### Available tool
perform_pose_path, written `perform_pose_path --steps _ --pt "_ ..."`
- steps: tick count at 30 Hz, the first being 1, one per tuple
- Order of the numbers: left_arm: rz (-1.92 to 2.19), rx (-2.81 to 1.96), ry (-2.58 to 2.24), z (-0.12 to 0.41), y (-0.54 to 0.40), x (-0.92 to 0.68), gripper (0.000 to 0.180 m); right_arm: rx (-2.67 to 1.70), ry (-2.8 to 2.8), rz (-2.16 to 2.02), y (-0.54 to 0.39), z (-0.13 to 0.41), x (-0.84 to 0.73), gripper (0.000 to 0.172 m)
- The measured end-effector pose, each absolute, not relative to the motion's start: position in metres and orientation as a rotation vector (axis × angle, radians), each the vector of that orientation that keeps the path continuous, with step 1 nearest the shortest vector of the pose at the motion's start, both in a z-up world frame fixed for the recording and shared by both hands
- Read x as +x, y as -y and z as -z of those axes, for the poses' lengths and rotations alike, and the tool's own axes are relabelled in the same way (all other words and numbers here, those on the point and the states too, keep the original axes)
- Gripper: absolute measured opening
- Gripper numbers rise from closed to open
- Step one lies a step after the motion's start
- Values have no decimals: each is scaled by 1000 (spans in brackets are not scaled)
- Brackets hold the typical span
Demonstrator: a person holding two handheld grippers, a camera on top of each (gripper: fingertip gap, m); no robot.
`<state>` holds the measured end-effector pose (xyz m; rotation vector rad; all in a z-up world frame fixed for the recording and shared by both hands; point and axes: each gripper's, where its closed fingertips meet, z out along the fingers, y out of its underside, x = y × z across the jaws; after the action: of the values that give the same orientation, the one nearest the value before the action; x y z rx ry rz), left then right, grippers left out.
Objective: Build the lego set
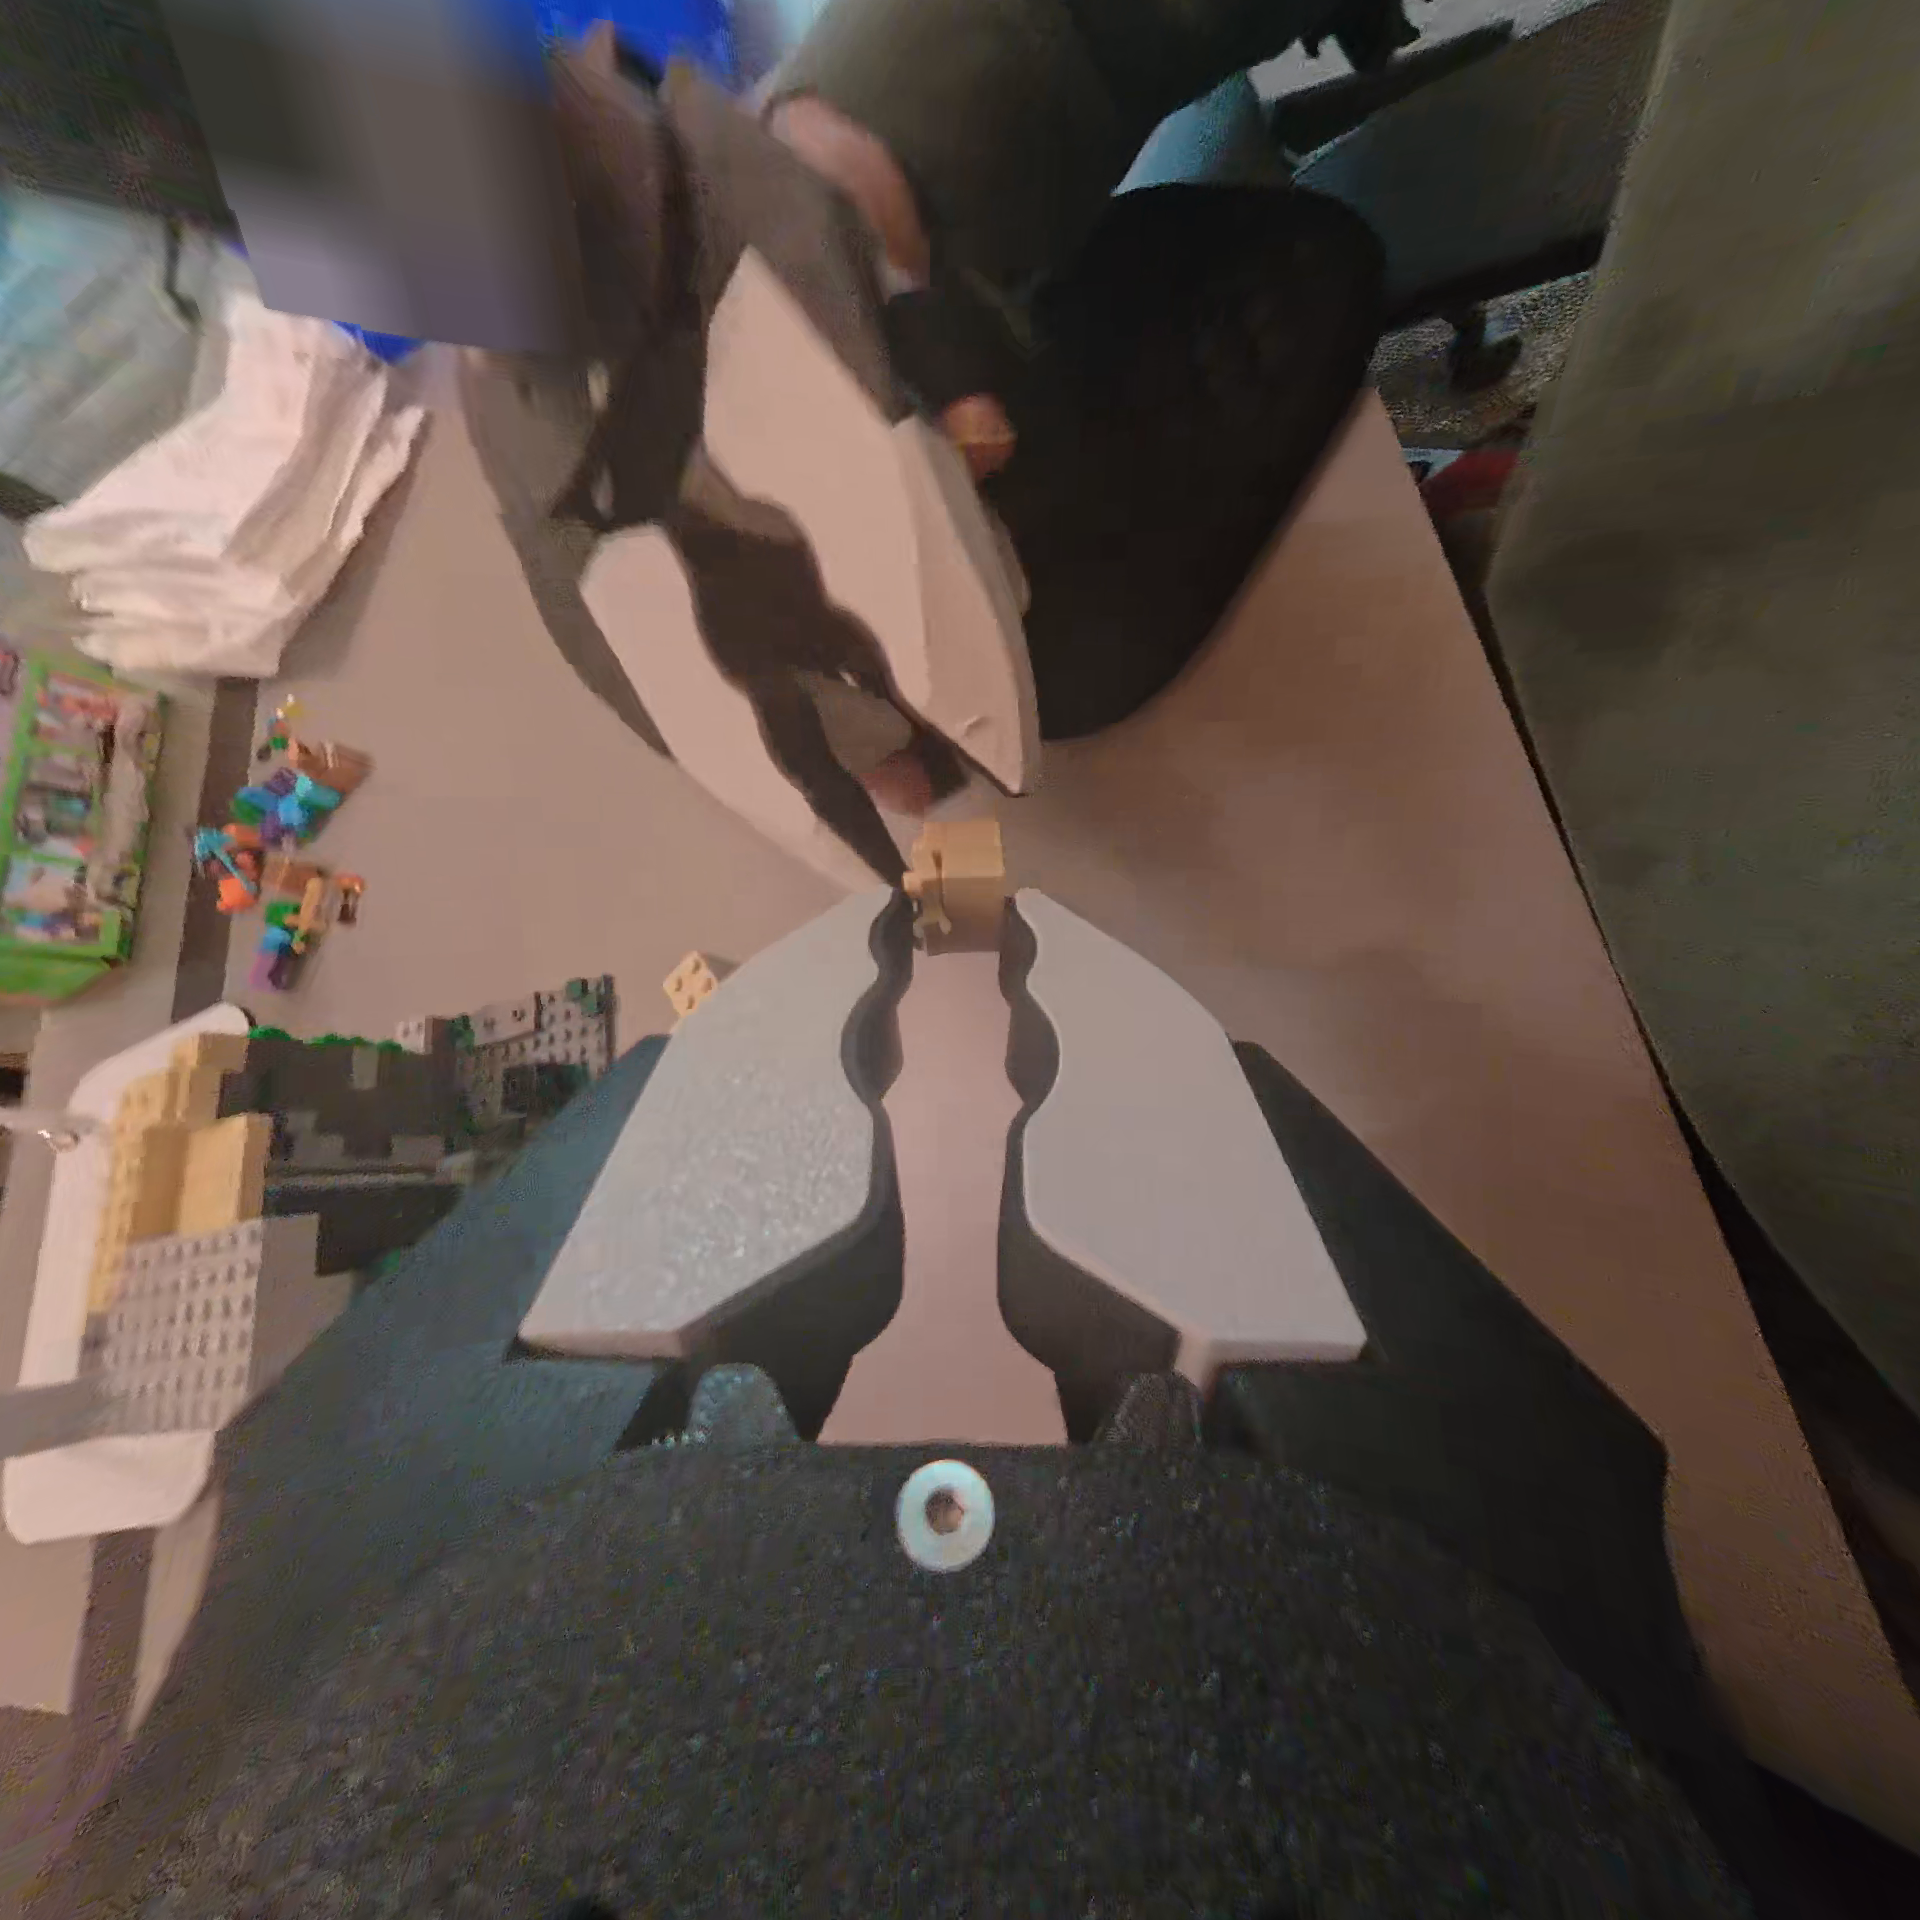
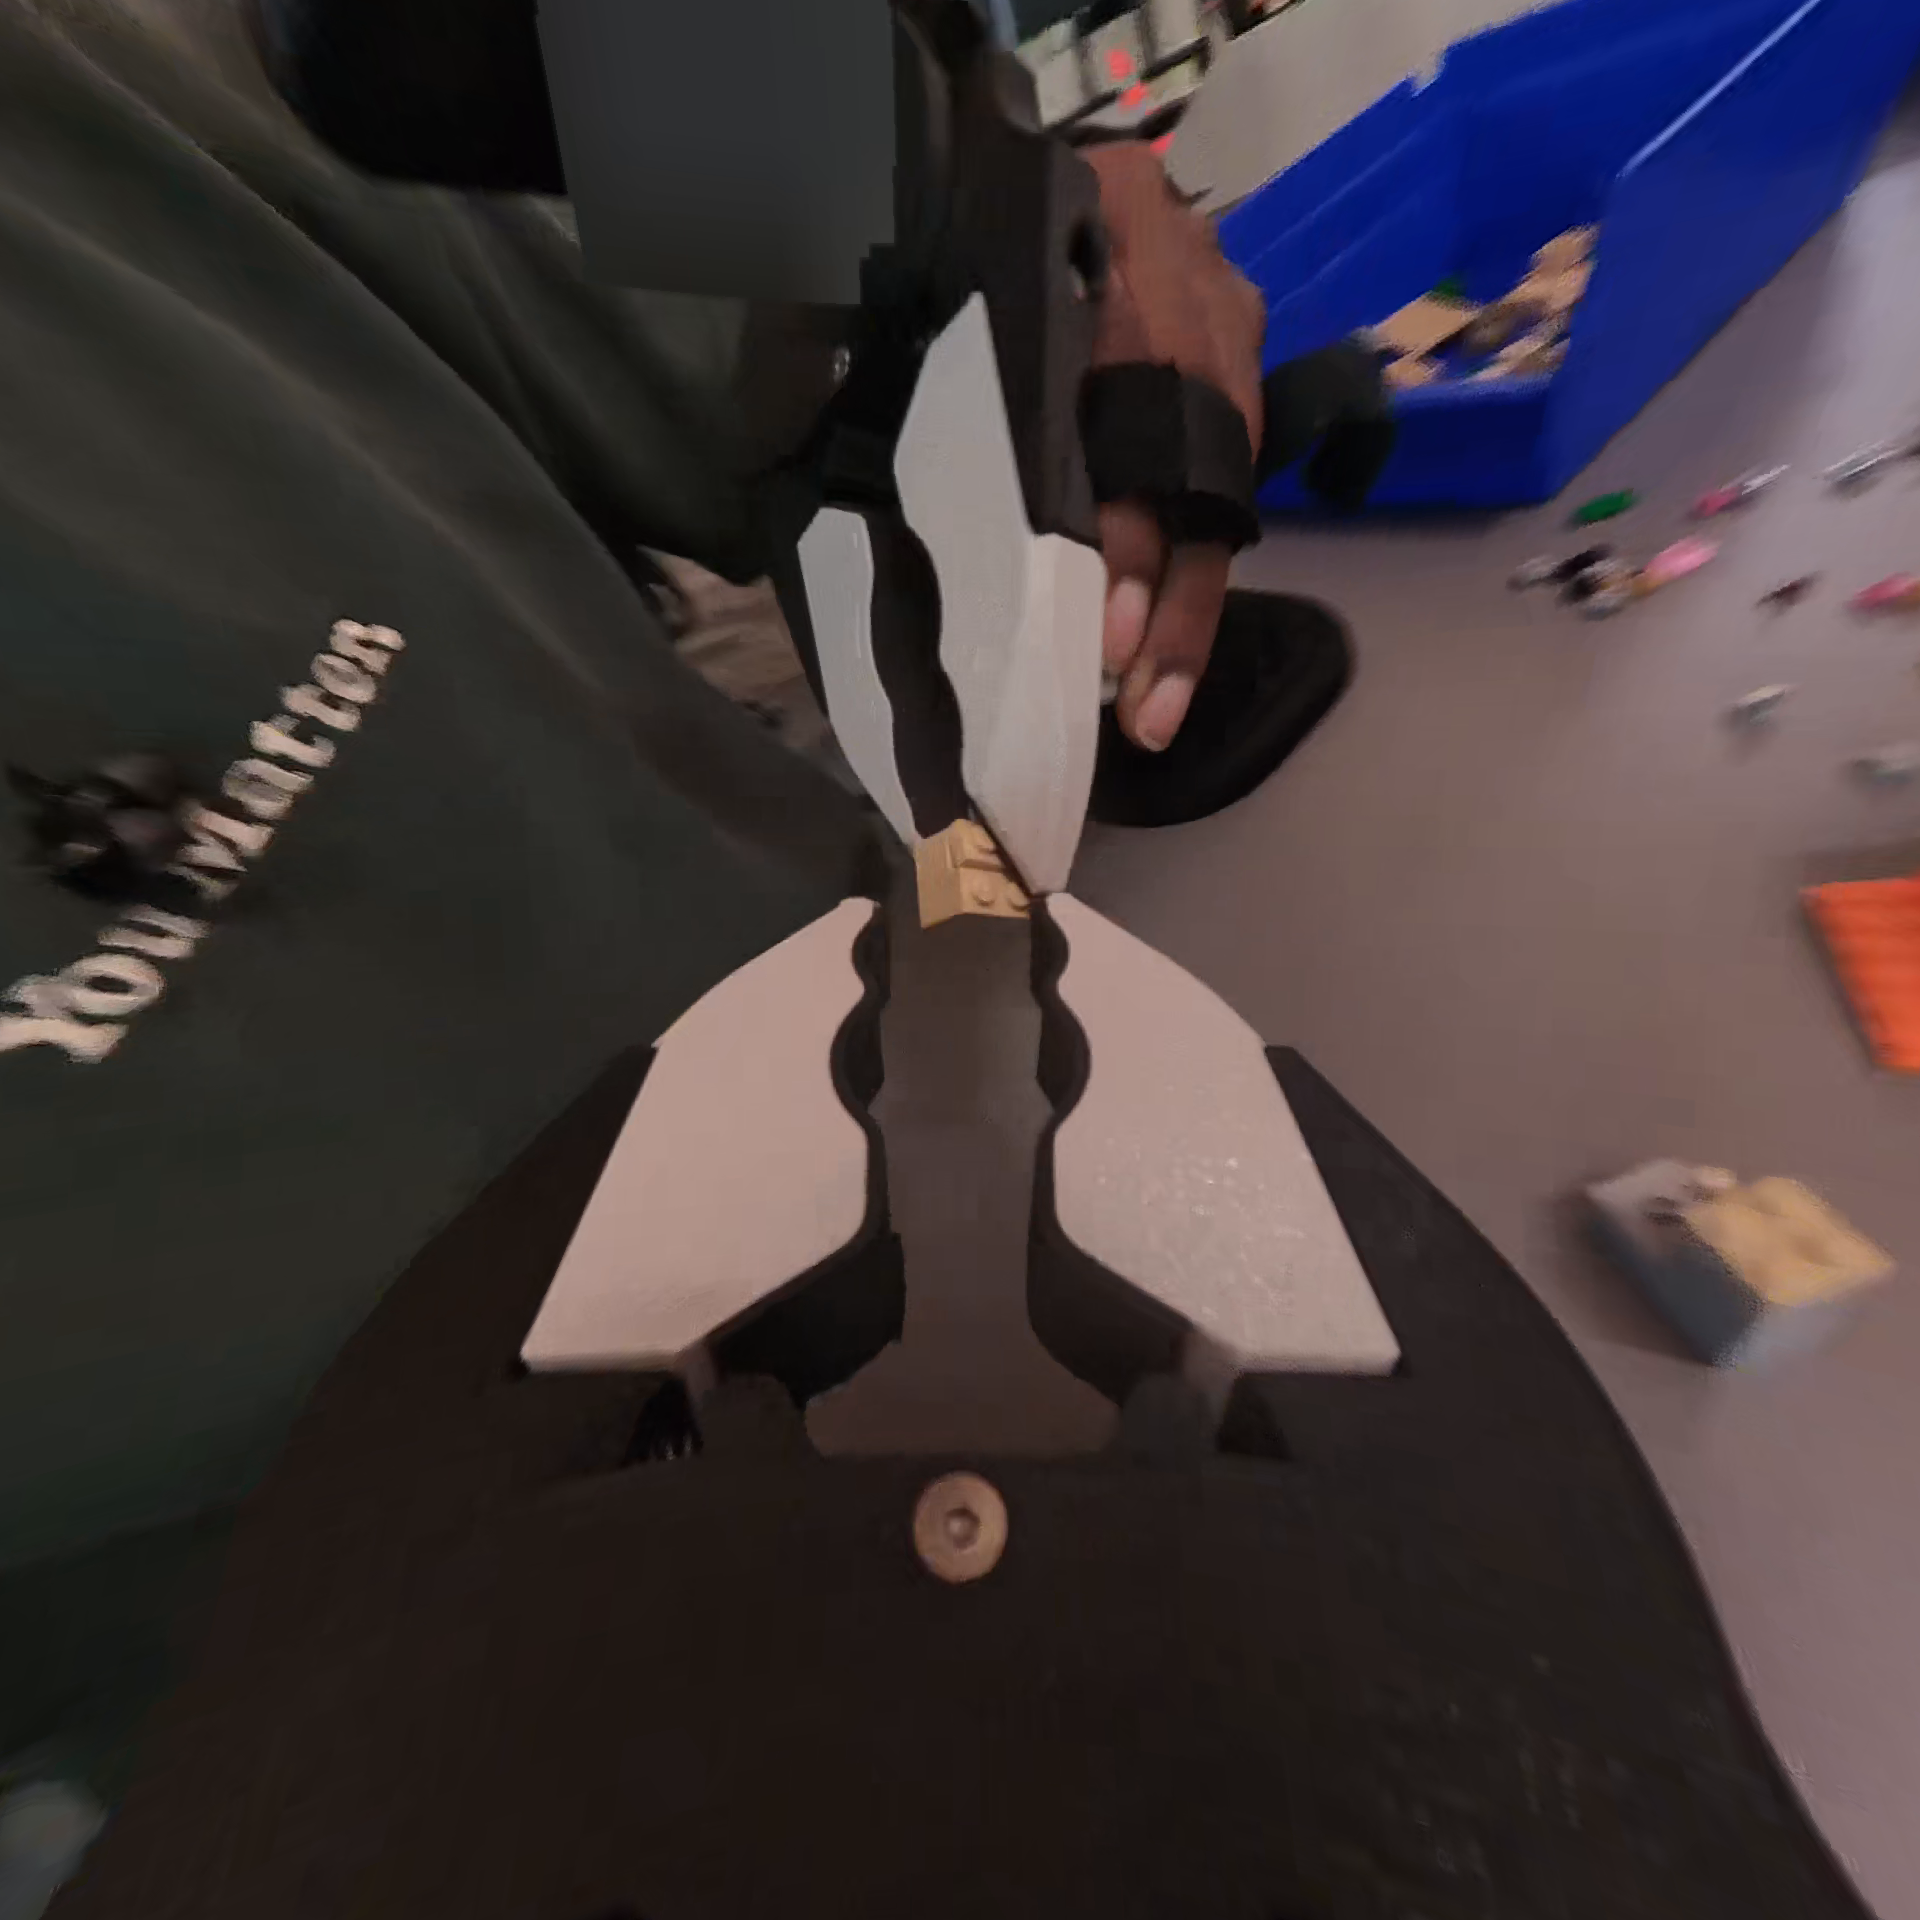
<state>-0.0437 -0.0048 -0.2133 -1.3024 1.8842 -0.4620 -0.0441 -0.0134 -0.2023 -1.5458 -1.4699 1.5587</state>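
**A:** Tan brick [image 1: 961, 883], up close, off the table [image 1: 1299, 935]. It sits right at the tips of the left gripper [image 1: 956, 914]. Narrow gap, both fingers [image 1: 1049, 935] pressed on its sides.

**B:** And the right gripper [image 2: 961, 920]?

**A:** Nose to nose w/ the left one, tips at the same brick. Its jaws are a bit wider than the brick. One tip is at the brick's edge, and there's a sliver of space on the other side. So it's bracketing the brick, not pinching it.

**B:** Brick itself?

**A:** Small, boxy, hard plastic, matte tan. Round studs on one face, and a little clip-like nub on another. The fingers are pale w/ dark wavy inner pads, on speckled black bodies.

**B:** Going out from there?

**A:** Smooth grey-beige top. Just past the left gripper, a loose tan studded piece [image 1: 691, 982]. Next a grey-and-green brick wall [image 1: 499, 1049], blocky and stepped. Then a tan-and-grey build [image 1: 177, 1195] on a white sheet.

**B:** Other side?

**A:** A grey-and-tan block [image 2: 1735, 1257] and a ridged orange piece [image 2: 1870, 966], both blurred. A black oval pad [image 2: 1226, 717] sits behind the grippers.

**B:** Farther back?

**A:** A heap of bright small bits [image 1: 281, 831], a green box [image 1: 73, 831], folded white cloth [image 1: 239, 540]. A blue bin [image 2: 1558, 260] holds tan pieces. A strapped hand [image 2: 1153, 416] and a dark green sweatshirt [image 2: 312, 520] fill the rest.
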Motion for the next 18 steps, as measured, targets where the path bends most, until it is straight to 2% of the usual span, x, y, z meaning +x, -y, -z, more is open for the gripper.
perform_pose_path --steps 9,14,18 --pt "539 -1461 -1853 222 -2 -43 16 -1314 1549 -724 -2 204 -49 25" --pt "548 -1516 -1839 219 -4 -43 16 -1256 1577 -570 -3 203 -52 15" --pt "554 -1528 -1861 218 -1 -46 16 -1243 1578 -540 0 202 -54 15"
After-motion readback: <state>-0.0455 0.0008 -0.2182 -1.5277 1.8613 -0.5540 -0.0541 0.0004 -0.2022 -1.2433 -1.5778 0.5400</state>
